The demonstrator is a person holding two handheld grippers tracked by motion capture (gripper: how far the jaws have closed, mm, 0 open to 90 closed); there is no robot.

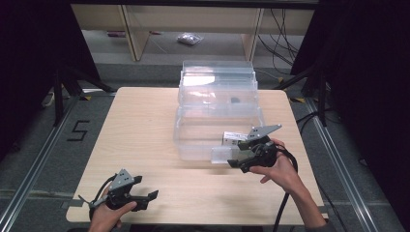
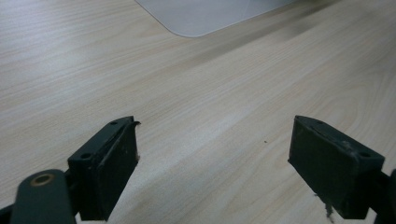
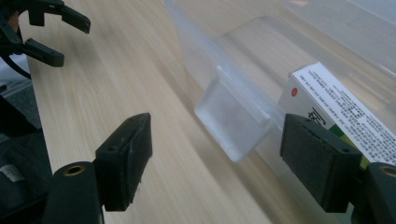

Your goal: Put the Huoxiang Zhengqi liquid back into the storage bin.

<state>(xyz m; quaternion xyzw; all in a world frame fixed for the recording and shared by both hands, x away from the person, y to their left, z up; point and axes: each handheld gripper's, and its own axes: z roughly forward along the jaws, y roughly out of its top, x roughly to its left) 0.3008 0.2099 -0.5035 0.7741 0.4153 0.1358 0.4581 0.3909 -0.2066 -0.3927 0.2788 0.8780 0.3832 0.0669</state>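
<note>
Right tool (image 1: 238,162) had its jaws wide with nothing gripped, at the front latch (image 3: 232,119) of the clear plastic bin (image 1: 193,140) mid-tabletop (image 1: 145,125), white printed box (image 3: 341,112) inside the bin by the latch, left tool (image 1: 147,199) wide, empty at the near-left edge.

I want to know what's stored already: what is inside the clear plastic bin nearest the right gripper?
A white printed box lies inside the clear bin, by its front wall. The right gripper covers part of it.

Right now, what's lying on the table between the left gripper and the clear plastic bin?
Nothing: in the high view, only bare wooden table separates the left gripper from the clear plastic bin.
</note>
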